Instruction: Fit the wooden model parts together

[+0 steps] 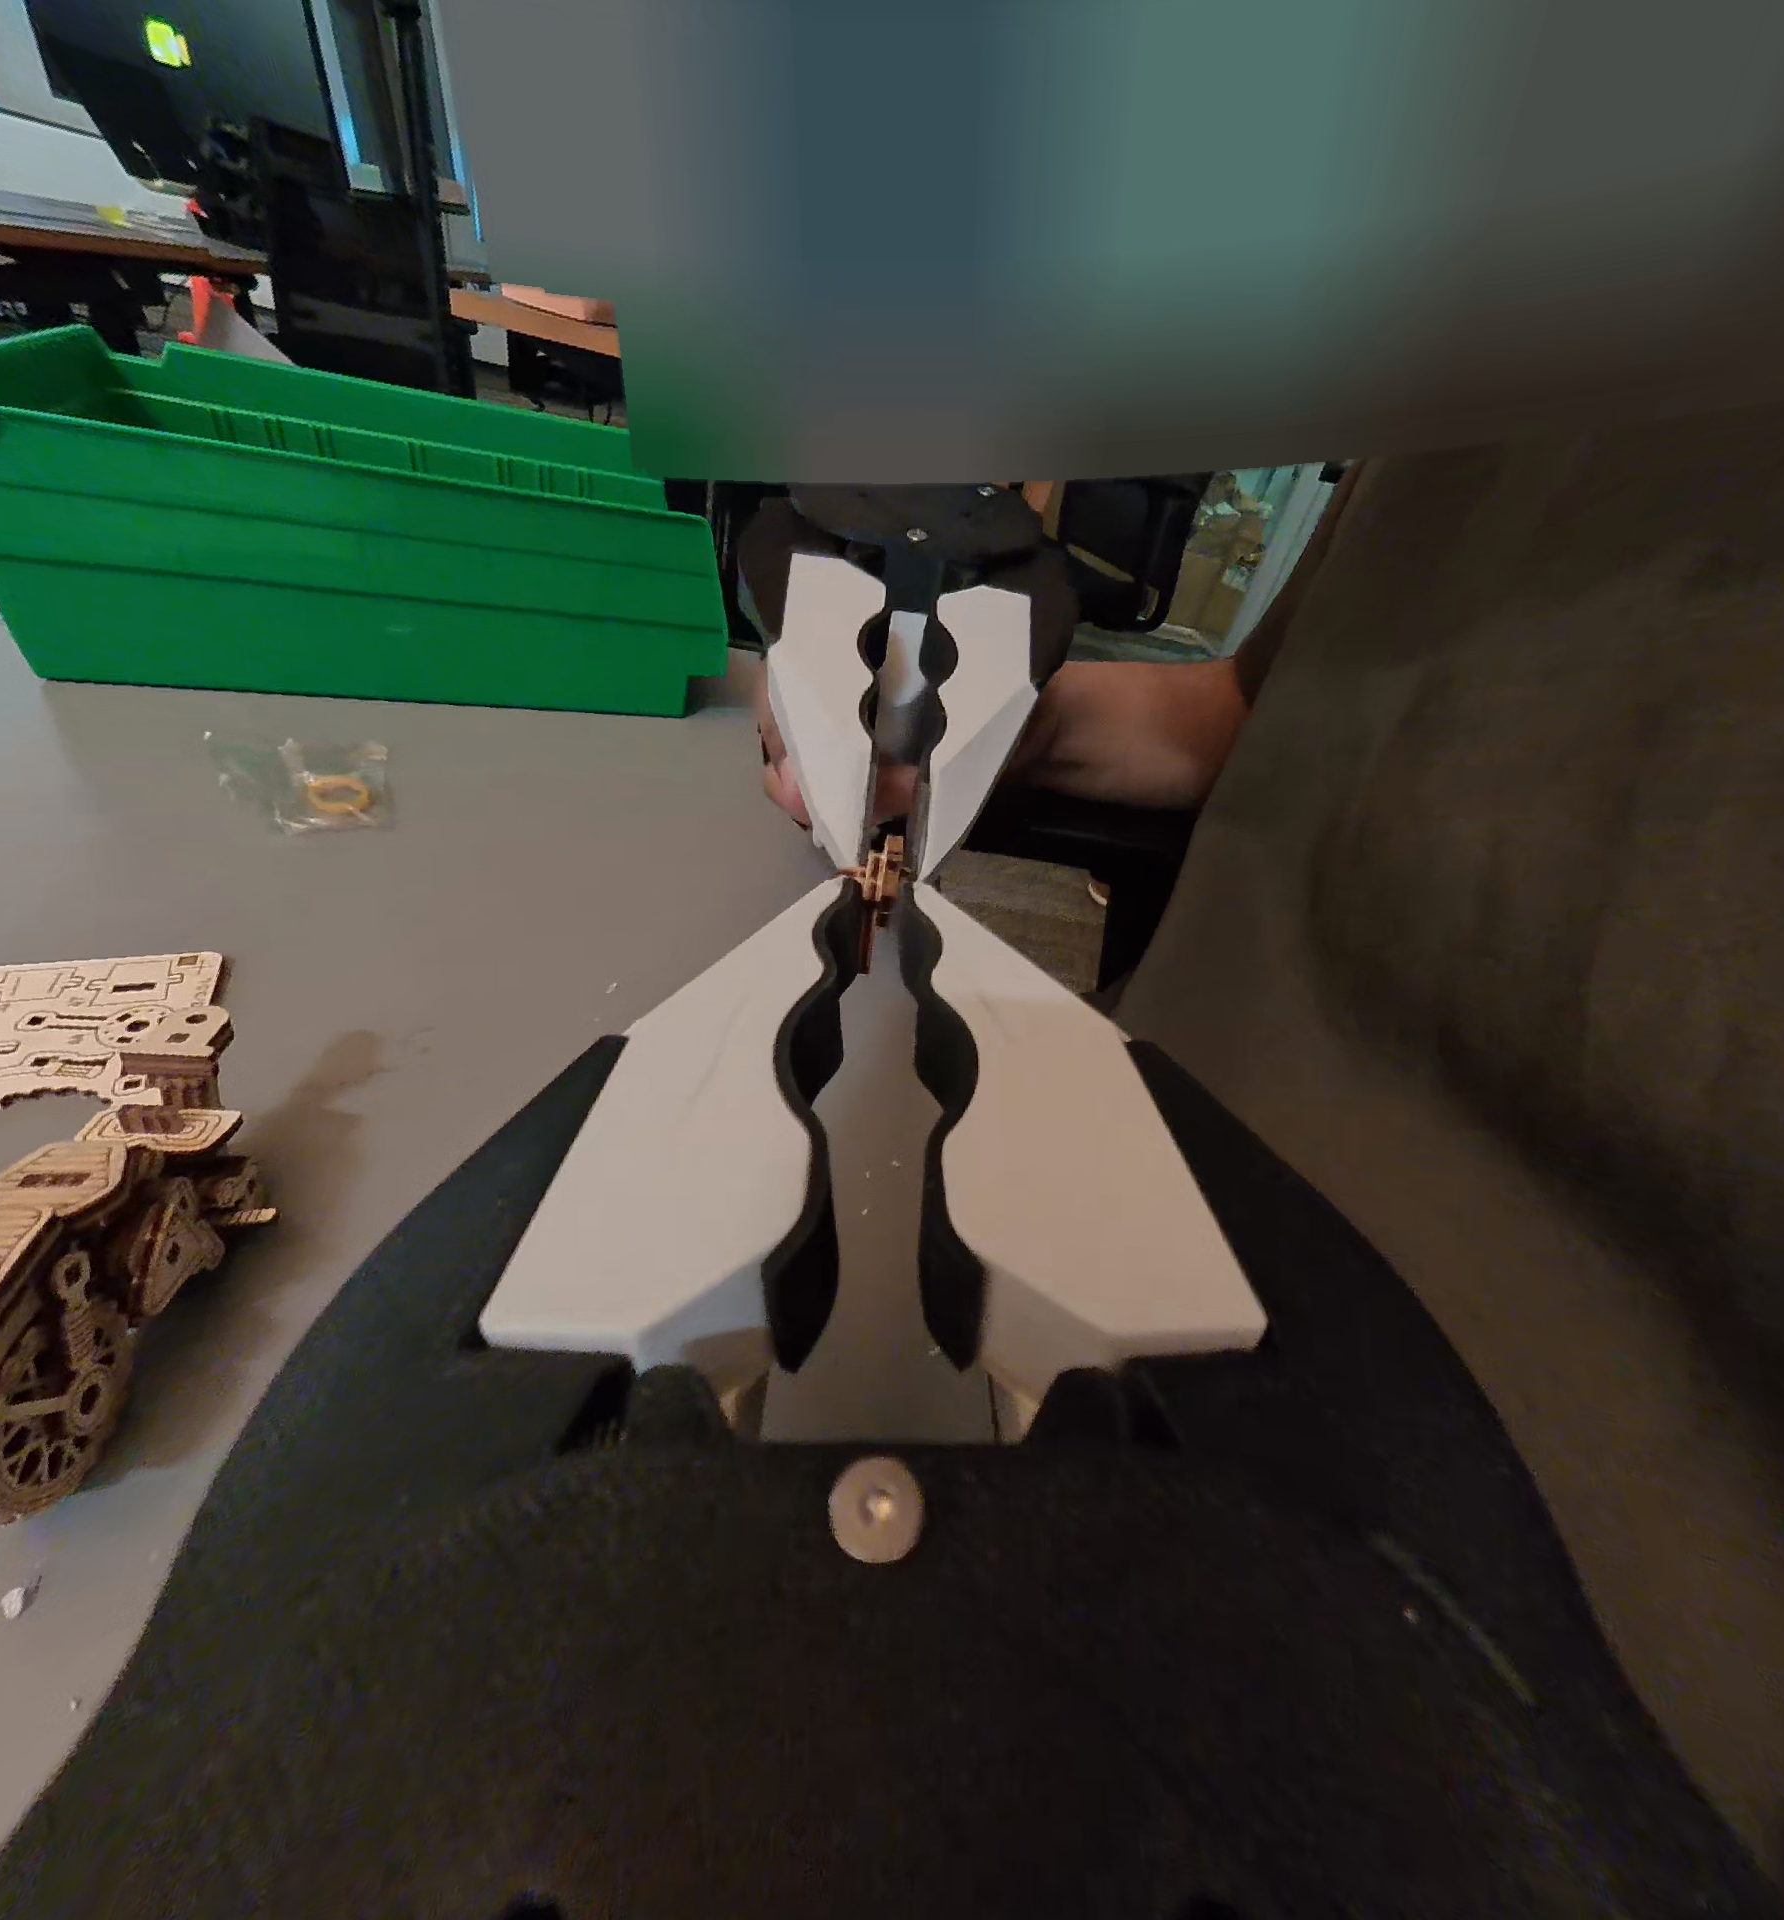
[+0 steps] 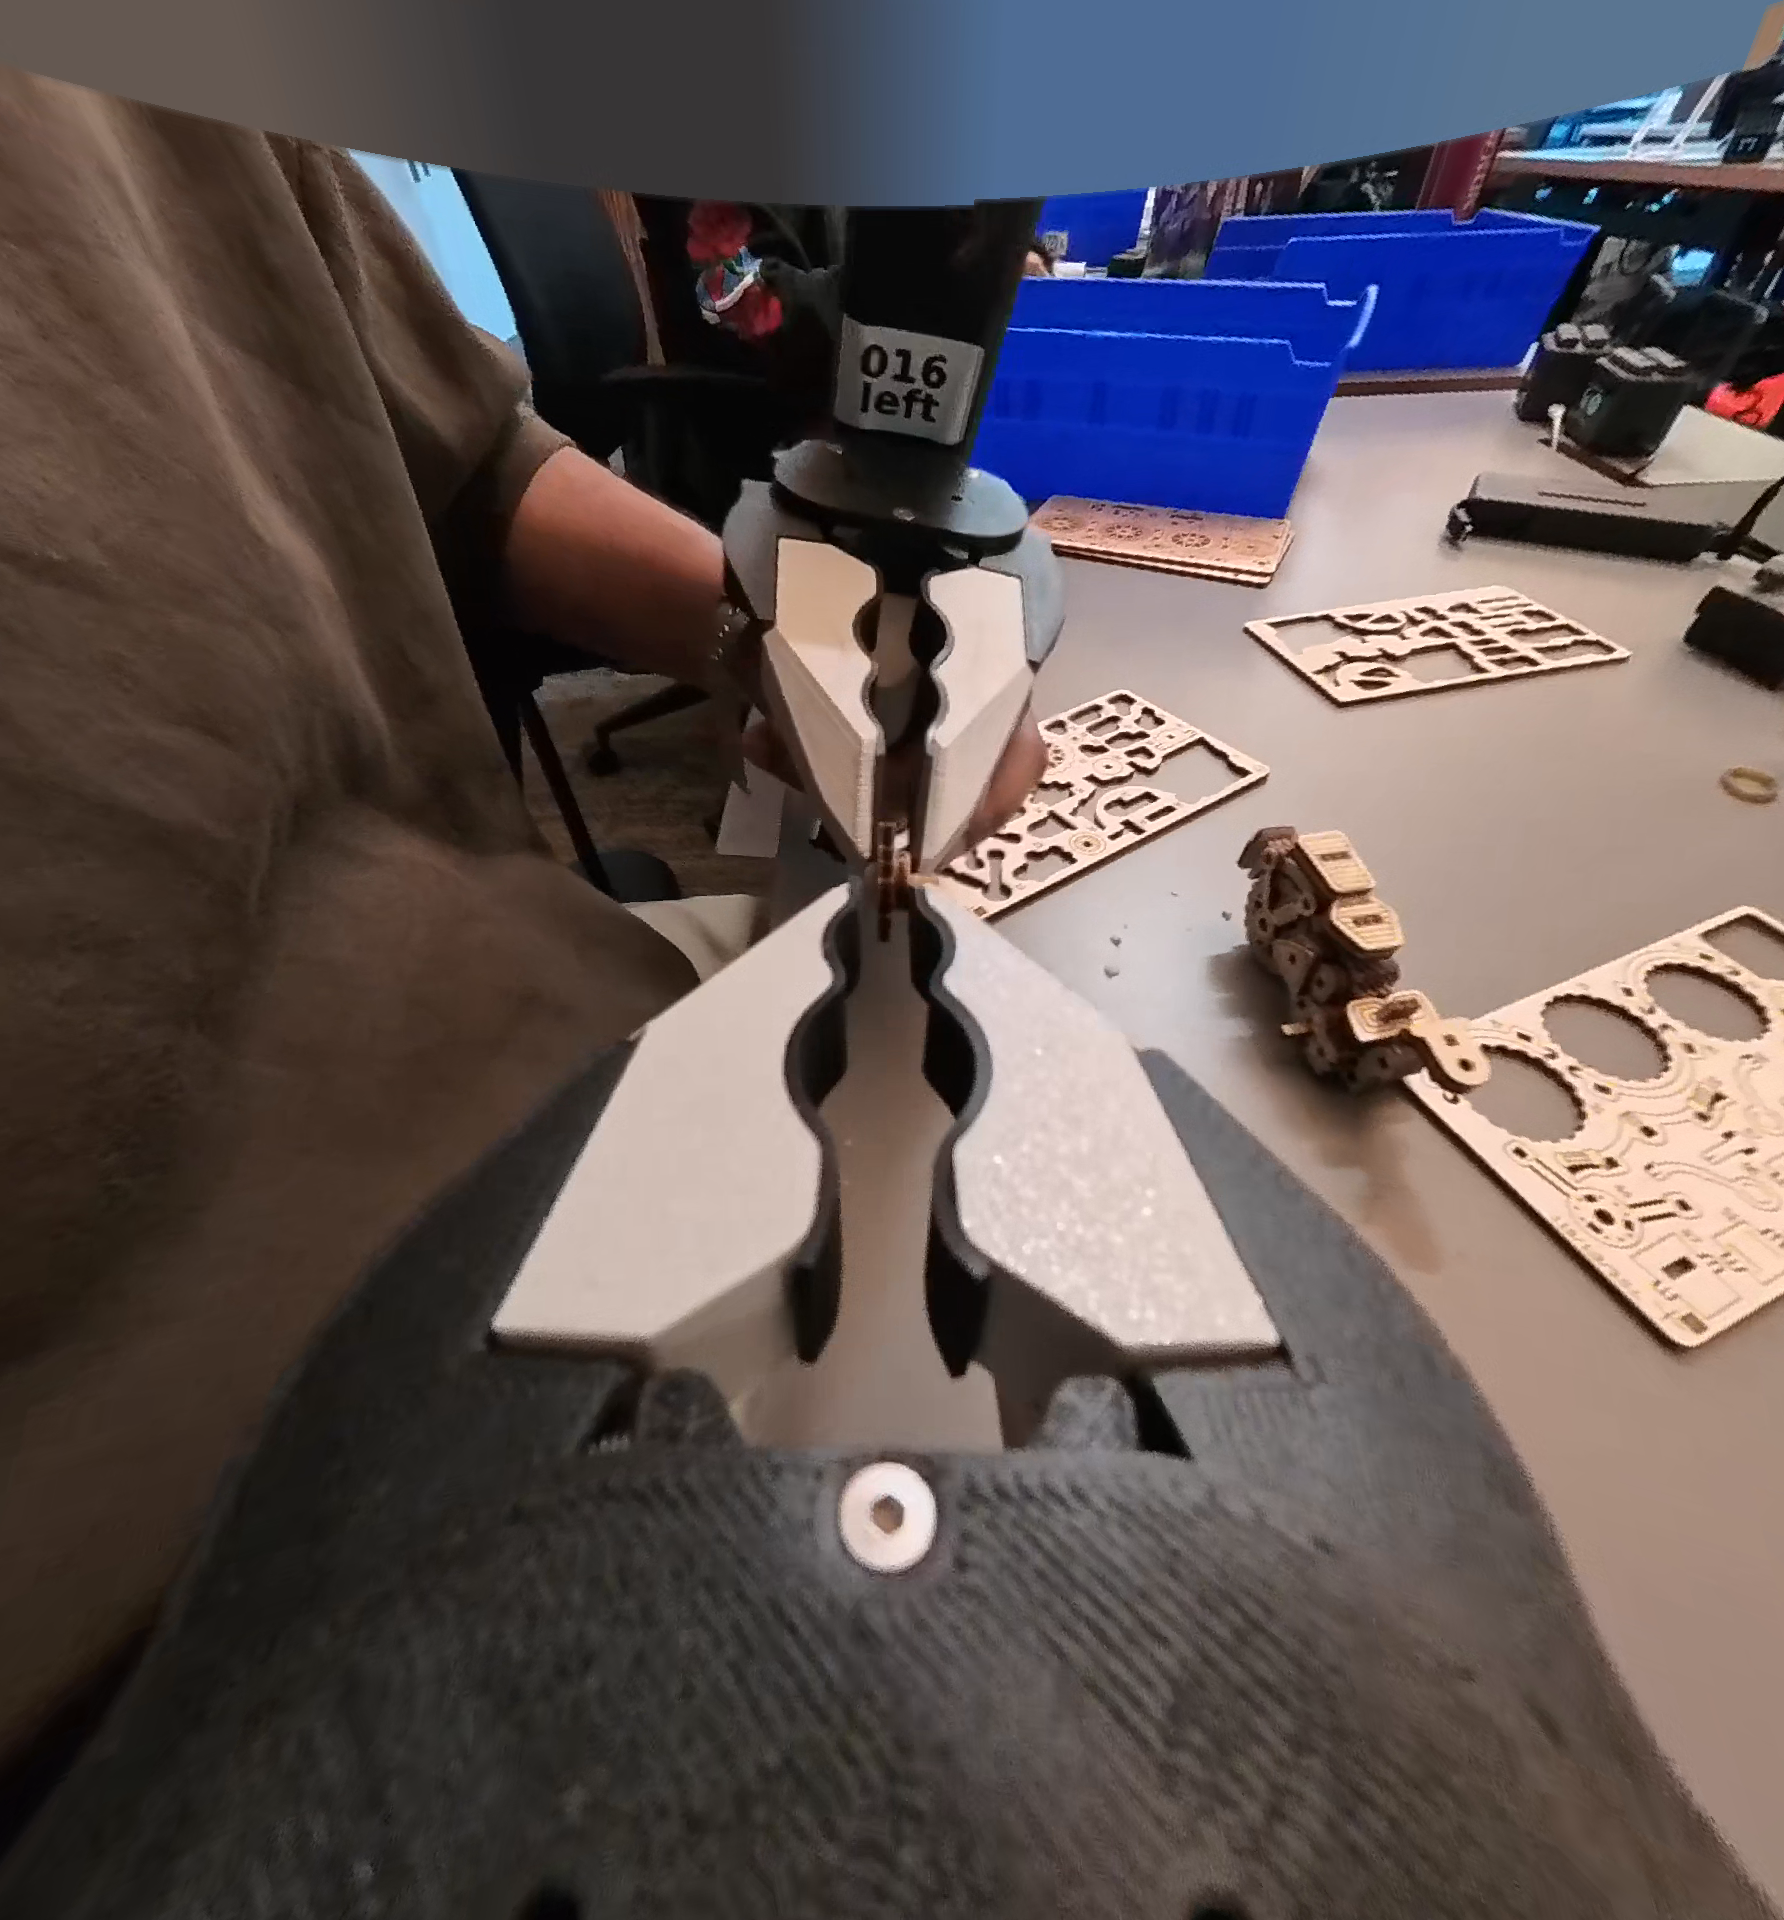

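Note:
My left gripper [image 1: 875,906] and right gripper [image 2: 886,906] point at each other tip to tip, above the table's near edge. Each is shut on a small wooden part. The left one's part [image 1: 867,935] runs back between its fingers. The right one's part [image 1: 886,864] touches it where the tips meet. The joined parts [image 2: 890,871] show as a small tan cluster in the right wrist view. The right gripper [image 1: 886,836] faces me in the left wrist view, and the left gripper [image 2: 893,826] faces me in the right wrist view. A partly built wooden model [image 1: 57,1278] [image 2: 1324,956] stands on the grey table [image 1: 514,935].
Laser-cut wooden sheets [image 2: 1646,1122] [image 2: 1106,790] [image 2: 1439,644] lie on the table, one beside the model [image 1: 57,1029]. Green bins [image 1: 327,540] stand at the back in the left wrist view, blue bins [image 2: 1158,395] in the right. A small bag with a rubber band [image 1: 316,779] lies nearby. A person's brown shirt [image 2: 192,727] is close. The model [image 1: 57,1029] is about equally far from each gripper, around 20 centimeters. It turns up in the right wrist view [image 2: 1658,1205] as well.

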The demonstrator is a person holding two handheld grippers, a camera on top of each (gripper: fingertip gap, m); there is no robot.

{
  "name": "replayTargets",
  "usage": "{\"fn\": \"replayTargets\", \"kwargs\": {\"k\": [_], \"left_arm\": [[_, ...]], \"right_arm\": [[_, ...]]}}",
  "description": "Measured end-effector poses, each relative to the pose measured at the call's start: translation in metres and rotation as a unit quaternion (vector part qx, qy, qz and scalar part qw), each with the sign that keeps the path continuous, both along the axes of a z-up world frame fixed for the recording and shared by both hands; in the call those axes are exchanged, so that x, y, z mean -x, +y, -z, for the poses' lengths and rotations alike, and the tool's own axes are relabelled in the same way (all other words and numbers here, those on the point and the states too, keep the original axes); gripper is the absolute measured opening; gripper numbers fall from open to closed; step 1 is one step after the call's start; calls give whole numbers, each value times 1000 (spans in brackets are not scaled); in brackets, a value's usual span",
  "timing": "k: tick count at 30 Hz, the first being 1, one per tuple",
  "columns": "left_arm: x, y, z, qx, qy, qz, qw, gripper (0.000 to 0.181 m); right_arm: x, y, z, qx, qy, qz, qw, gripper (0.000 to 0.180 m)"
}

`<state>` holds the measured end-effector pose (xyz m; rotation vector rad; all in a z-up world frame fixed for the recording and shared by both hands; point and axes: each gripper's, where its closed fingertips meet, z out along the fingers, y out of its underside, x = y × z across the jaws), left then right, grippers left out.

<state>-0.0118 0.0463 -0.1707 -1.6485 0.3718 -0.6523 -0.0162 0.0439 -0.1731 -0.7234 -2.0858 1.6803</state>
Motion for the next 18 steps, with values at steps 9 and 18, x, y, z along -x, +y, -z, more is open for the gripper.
{"fn": "replayTargets", "kwargs": {"k": [9,18], "left_arm": [[-3,0,6,-1,33,0,999,5],[-2,2,7,6,41,-6,999,3]], "right_arm": [[-1,-5,-3,-49,47,8,998,6],[1,-1,-3,-8,26,6,1000,7]]}}
